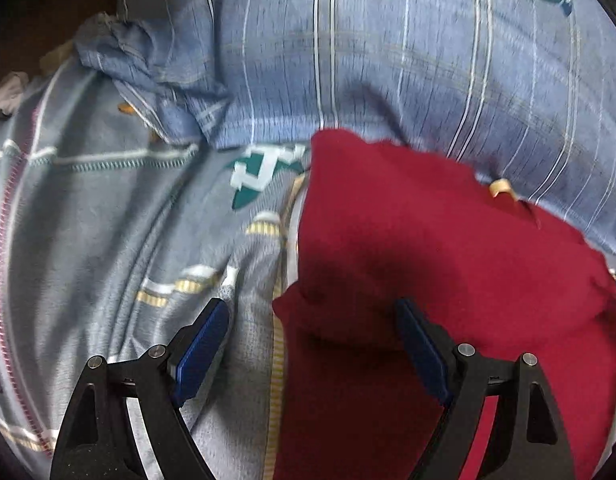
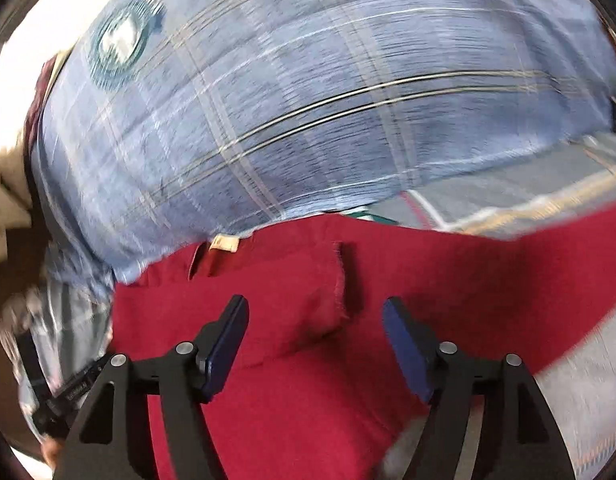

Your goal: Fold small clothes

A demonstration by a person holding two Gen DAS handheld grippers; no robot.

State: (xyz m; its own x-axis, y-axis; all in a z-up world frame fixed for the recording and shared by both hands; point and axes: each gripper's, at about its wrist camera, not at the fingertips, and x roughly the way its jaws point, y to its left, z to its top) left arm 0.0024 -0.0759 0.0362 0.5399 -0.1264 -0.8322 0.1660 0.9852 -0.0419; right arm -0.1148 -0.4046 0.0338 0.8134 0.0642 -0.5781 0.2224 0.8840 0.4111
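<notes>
Right wrist: red garment (image 2: 308, 380), seemingly folded, blurred

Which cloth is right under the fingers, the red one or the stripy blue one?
The red cloth. It lies plain and folded beneath both open grippers, while the blue striped fabric sits farther off behind it.

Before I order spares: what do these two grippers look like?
Both match: the left gripper and right gripper each have black, curved, arm-like fingers with triangular cut-outs, silver round pivot pins, and flat blue pads on the inner faces. No cables show.
</notes>
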